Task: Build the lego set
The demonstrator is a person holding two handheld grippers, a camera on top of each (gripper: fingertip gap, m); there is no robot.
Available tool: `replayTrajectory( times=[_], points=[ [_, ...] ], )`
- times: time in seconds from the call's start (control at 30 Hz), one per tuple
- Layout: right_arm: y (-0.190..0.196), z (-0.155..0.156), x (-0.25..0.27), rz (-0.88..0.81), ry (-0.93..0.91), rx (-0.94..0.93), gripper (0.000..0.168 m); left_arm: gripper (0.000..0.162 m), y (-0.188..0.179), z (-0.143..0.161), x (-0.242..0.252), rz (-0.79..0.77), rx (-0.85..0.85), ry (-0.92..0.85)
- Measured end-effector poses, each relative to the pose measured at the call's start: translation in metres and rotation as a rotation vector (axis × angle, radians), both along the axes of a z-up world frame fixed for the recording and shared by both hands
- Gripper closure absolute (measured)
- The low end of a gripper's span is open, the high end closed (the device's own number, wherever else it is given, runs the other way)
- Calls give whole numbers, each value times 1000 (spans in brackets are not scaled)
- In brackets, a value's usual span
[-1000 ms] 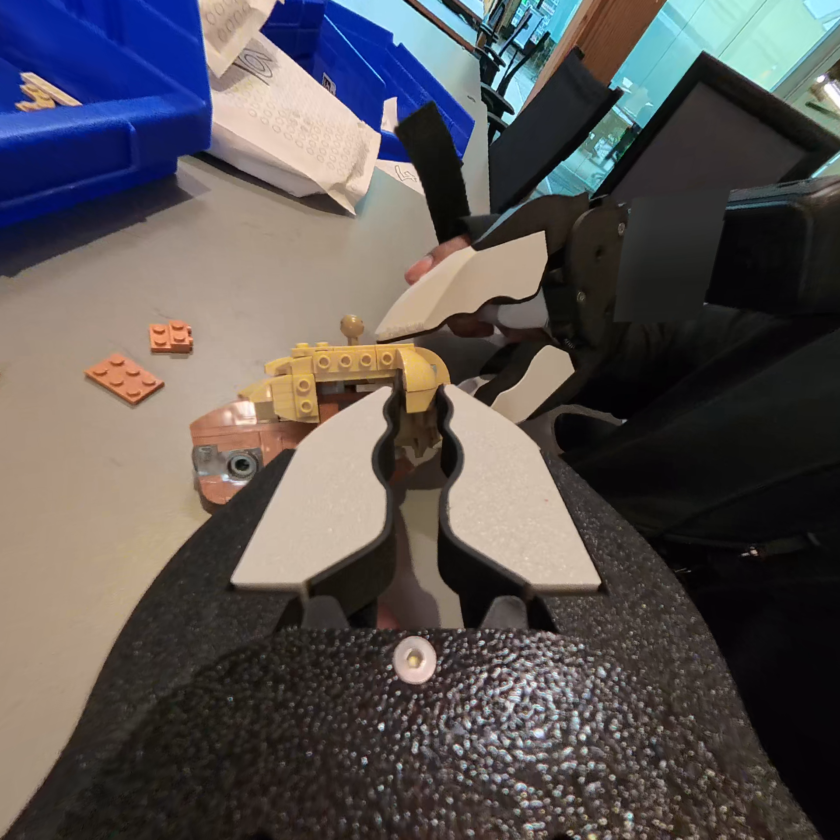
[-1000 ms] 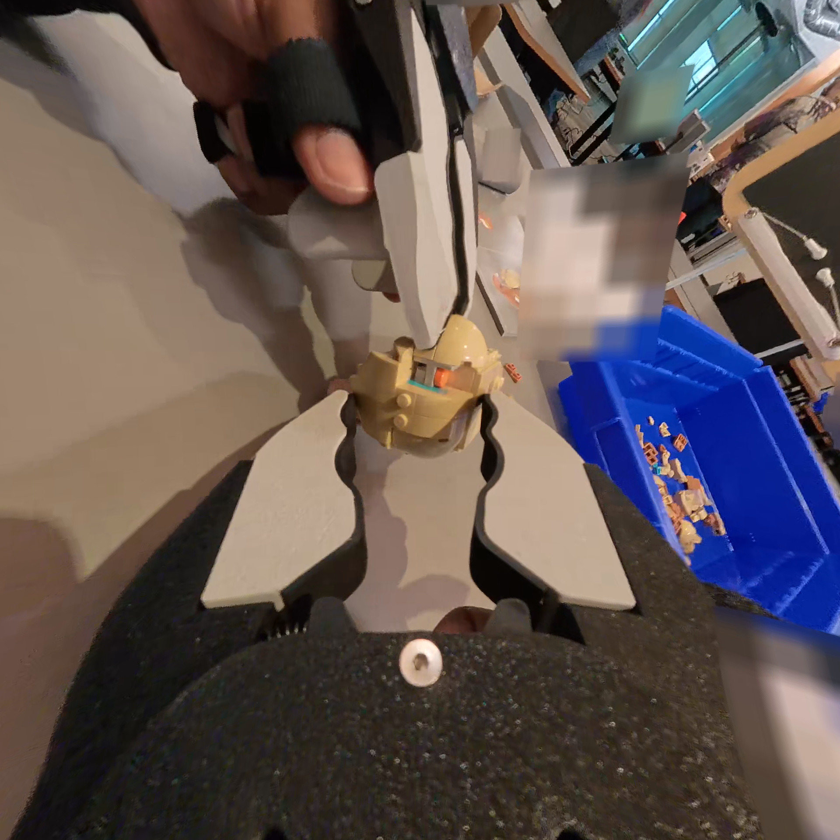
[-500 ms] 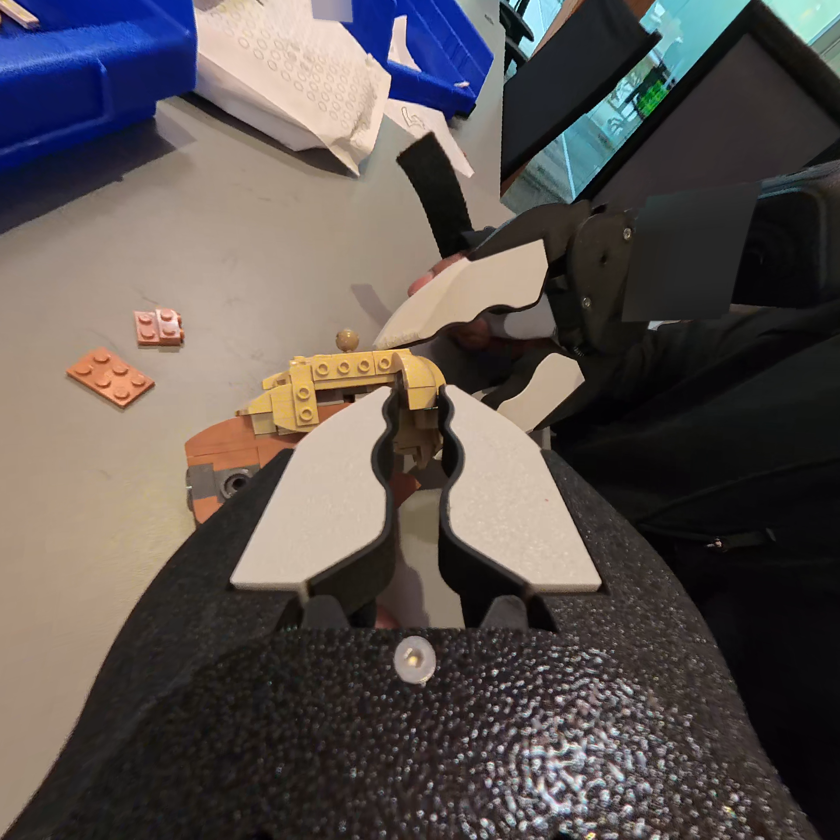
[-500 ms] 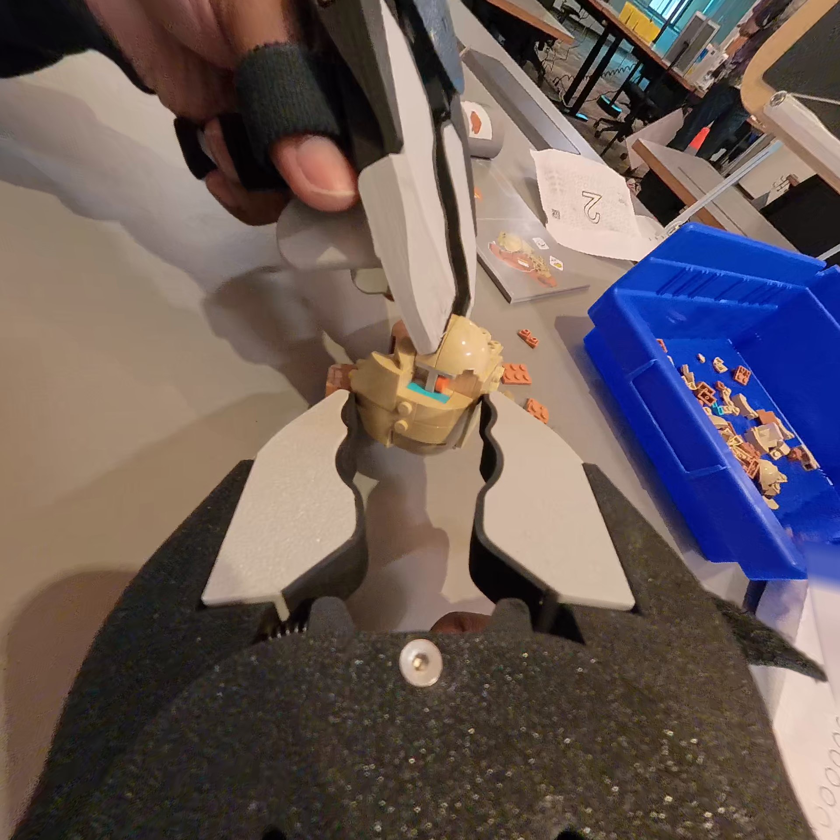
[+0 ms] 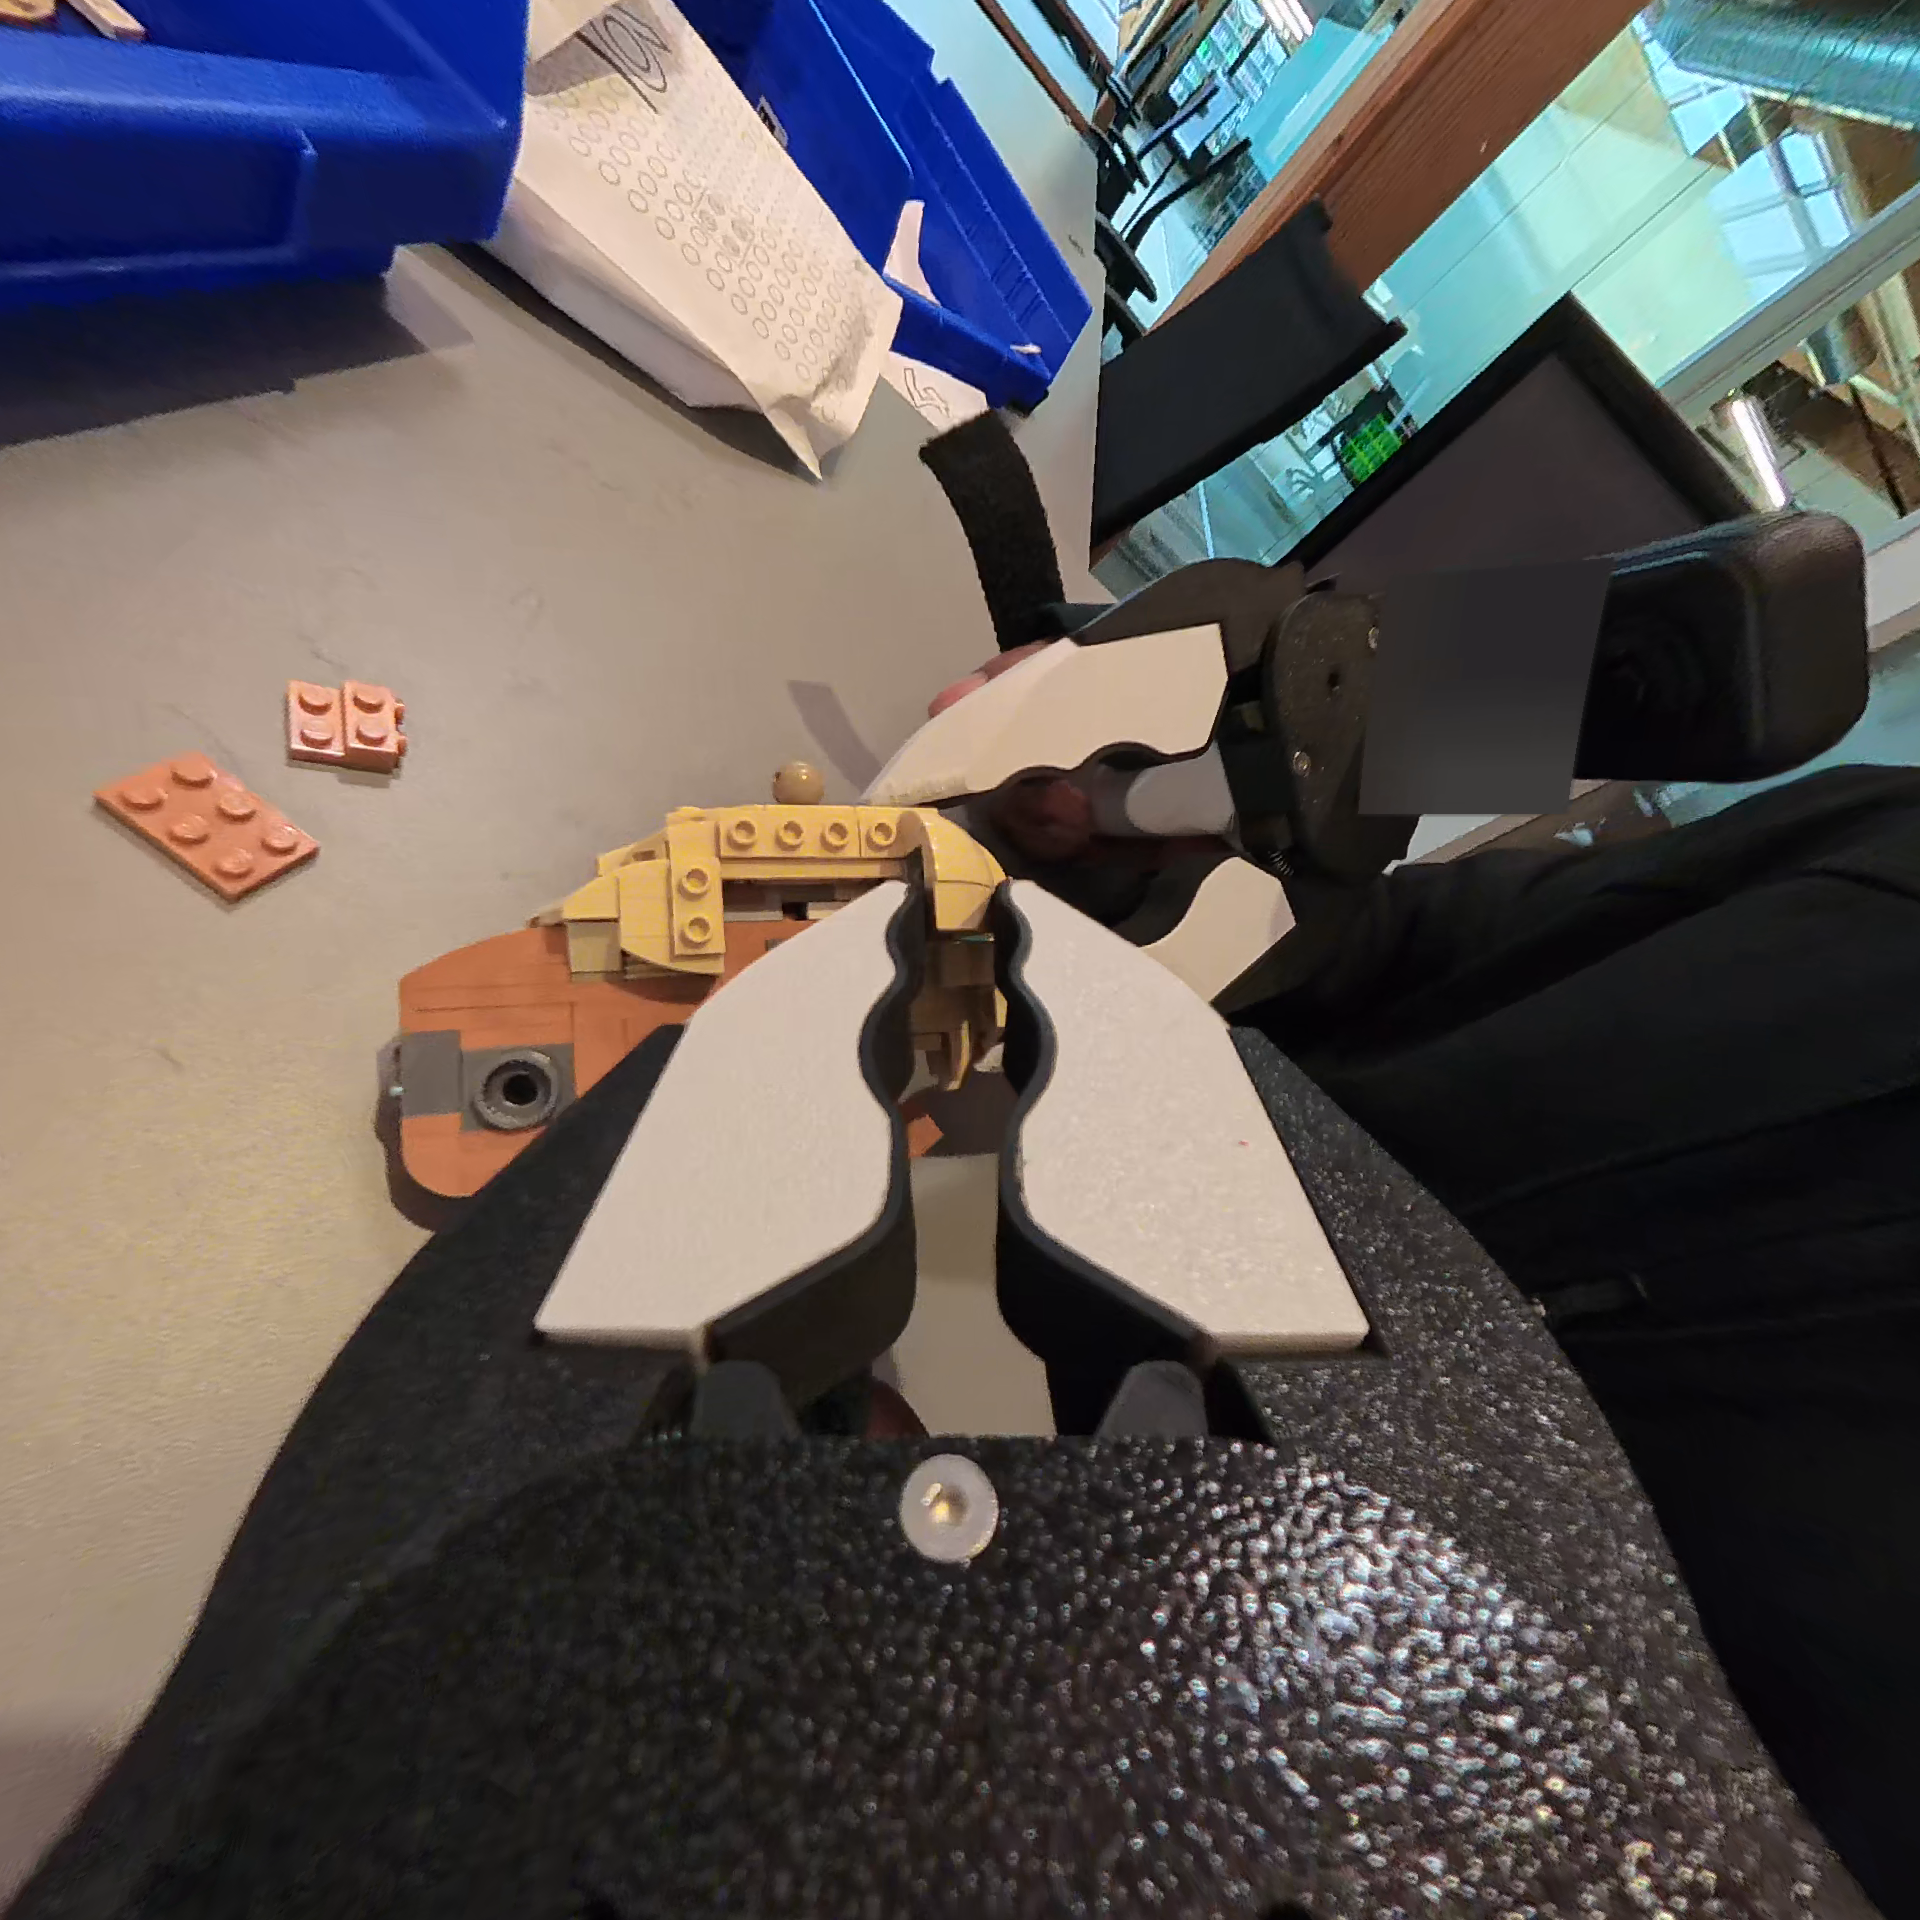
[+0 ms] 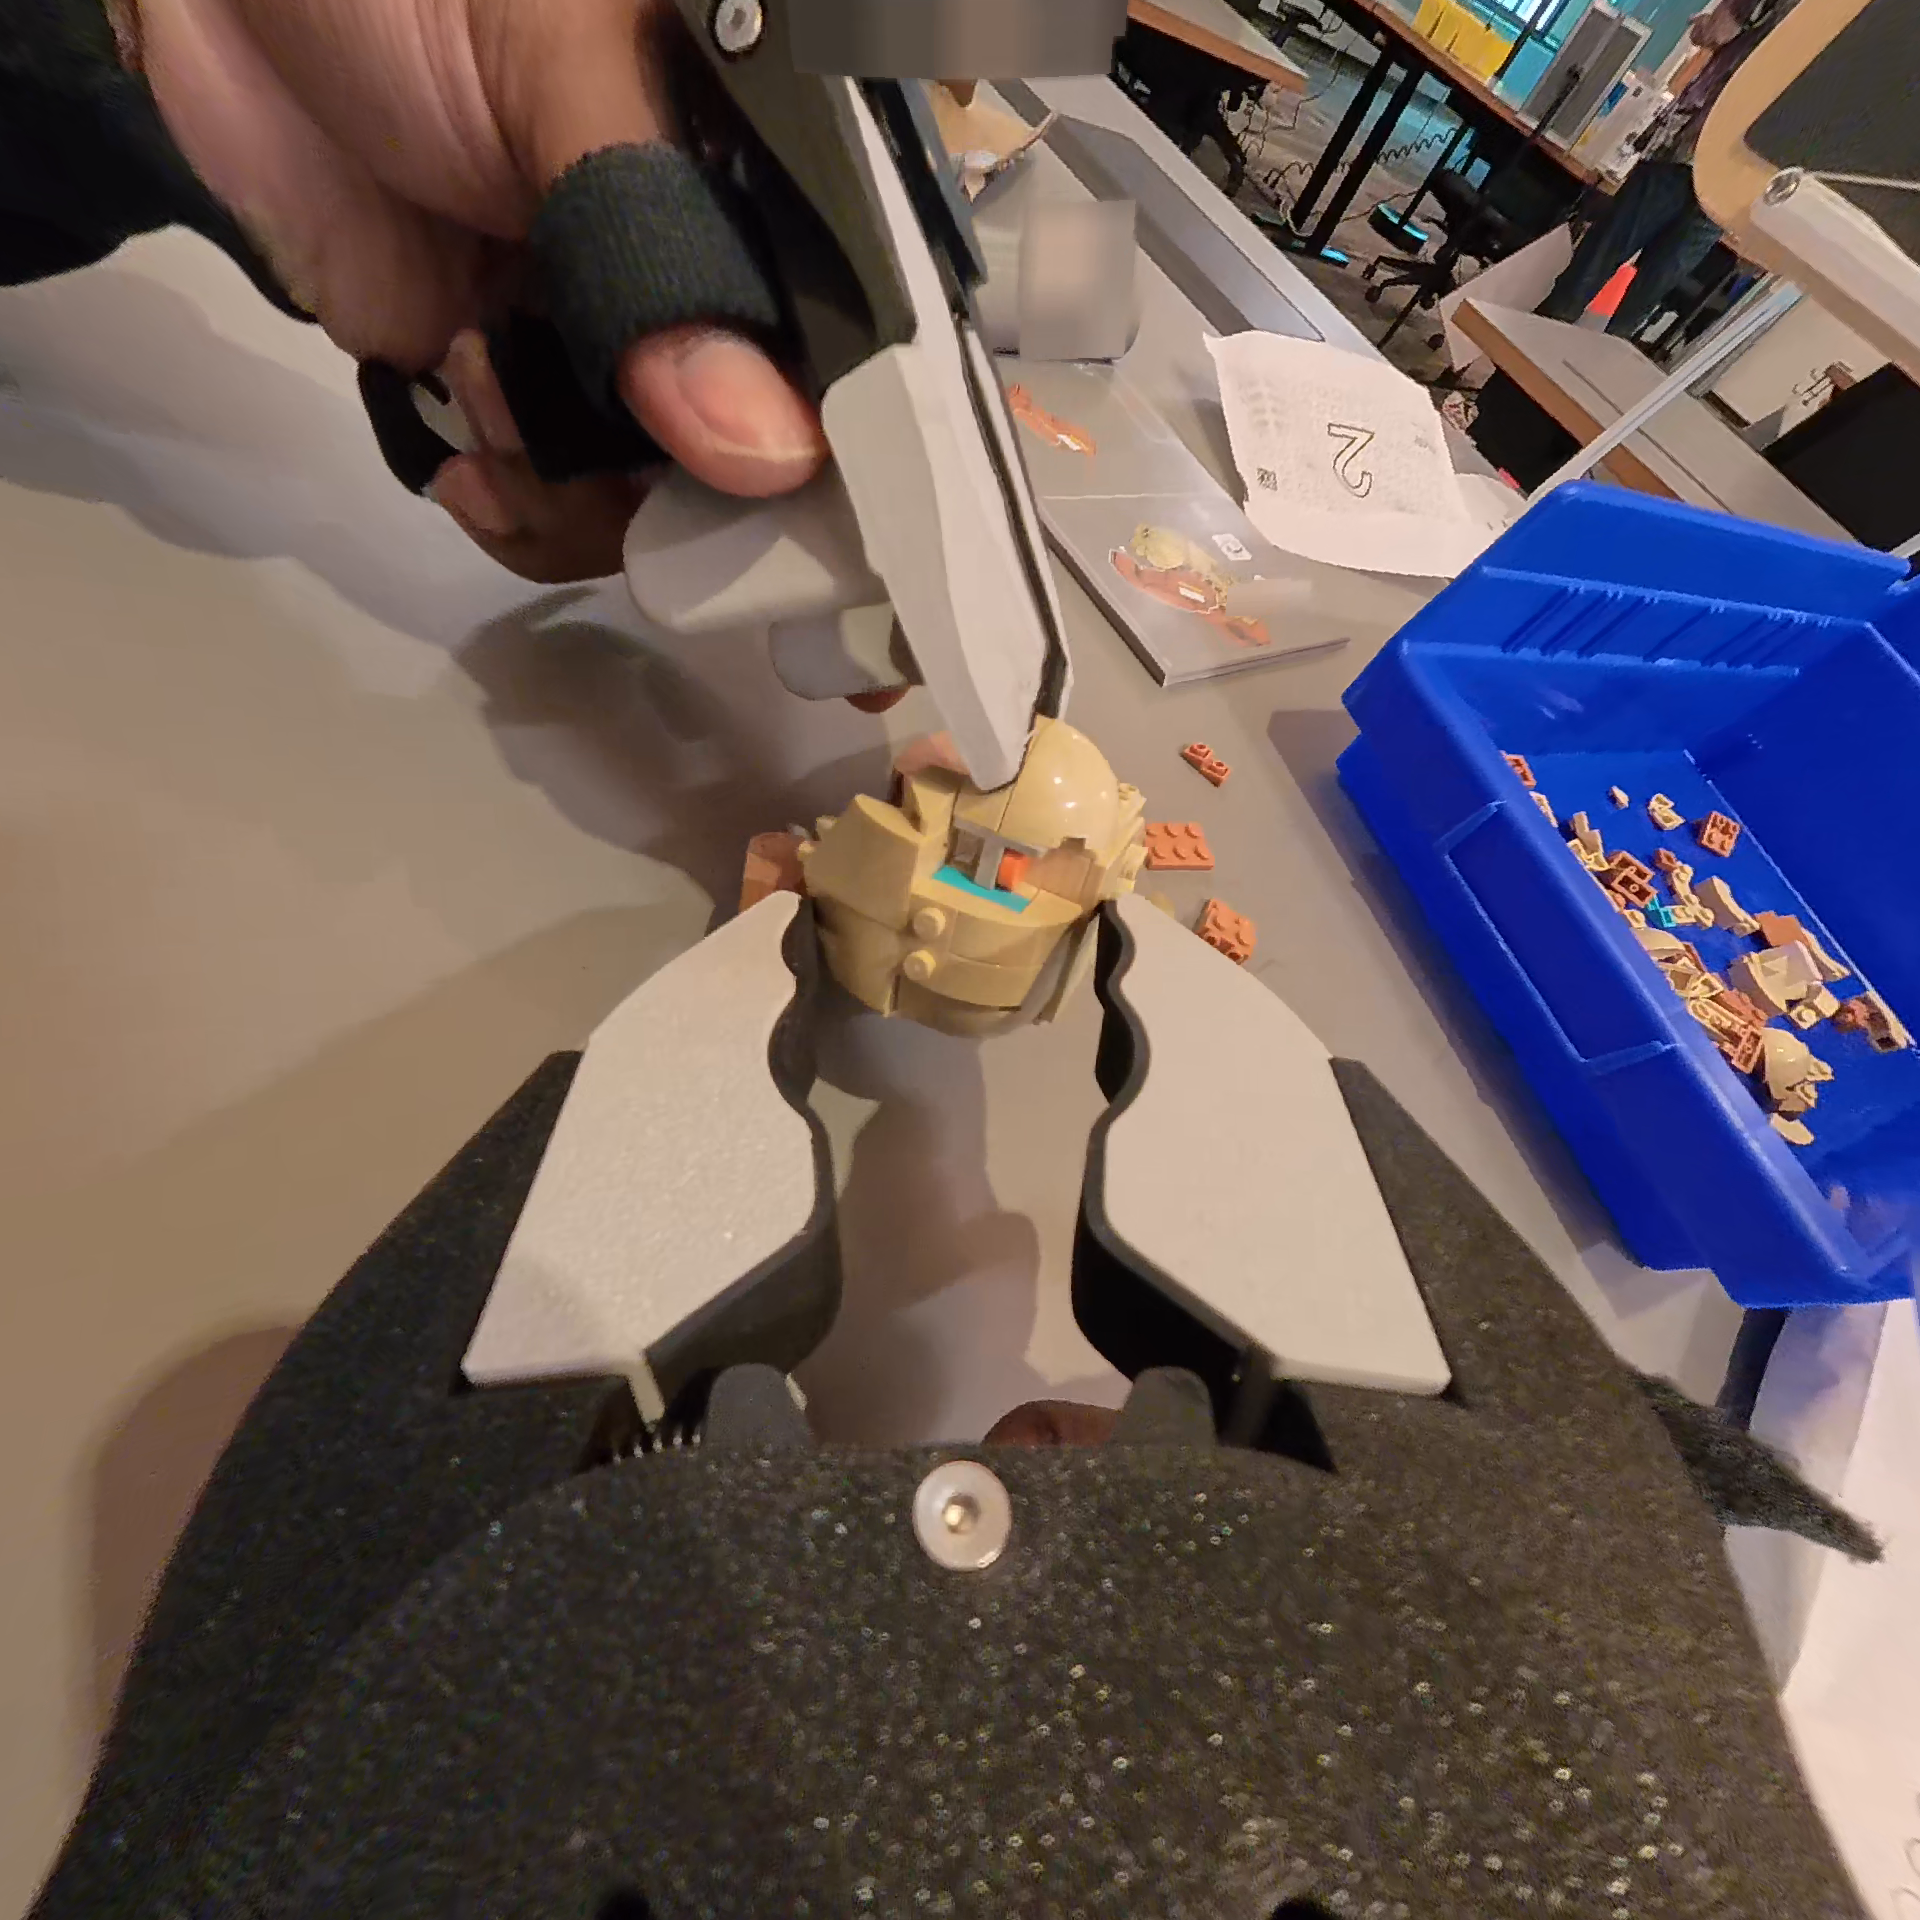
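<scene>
Both grippers at lego model (image 5: pixel 727 935); left gripper (image 5: pixel 951 914) clamped, right gripper (image 6: pixel 945 935) spread.

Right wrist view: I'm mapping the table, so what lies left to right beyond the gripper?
Hand → lego model → loose orange plate → blue bin.

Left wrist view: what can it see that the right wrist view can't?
Only the left wrist view shows the model's brown base with a grey round hole. Only the right wrist view shows the loose bricks inside the blue bin, the booklet, and the model's teal and orange bits. Both show the tan model, pinched by the left tongs, with the right tongs open at its sides.
</scene>
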State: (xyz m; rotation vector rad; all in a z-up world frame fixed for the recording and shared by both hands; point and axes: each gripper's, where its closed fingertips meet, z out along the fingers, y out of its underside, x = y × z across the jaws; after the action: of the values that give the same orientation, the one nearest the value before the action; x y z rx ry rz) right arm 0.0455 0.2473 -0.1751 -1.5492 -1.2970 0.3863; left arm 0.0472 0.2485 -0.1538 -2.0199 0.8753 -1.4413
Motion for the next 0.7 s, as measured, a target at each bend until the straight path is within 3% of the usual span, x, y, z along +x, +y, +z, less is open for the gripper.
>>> replayTrajectory(
  times=[0.33, 0.7],
  points=[
    [-4, 13, 2, -14, 153, -129, 118, 151, 3, -5, 2, 76, 13, 21],
    [2, 11, 3, -62, 166, -189, 135, 151, 0, -7, 7, 89, 124, 87]
  ],
)
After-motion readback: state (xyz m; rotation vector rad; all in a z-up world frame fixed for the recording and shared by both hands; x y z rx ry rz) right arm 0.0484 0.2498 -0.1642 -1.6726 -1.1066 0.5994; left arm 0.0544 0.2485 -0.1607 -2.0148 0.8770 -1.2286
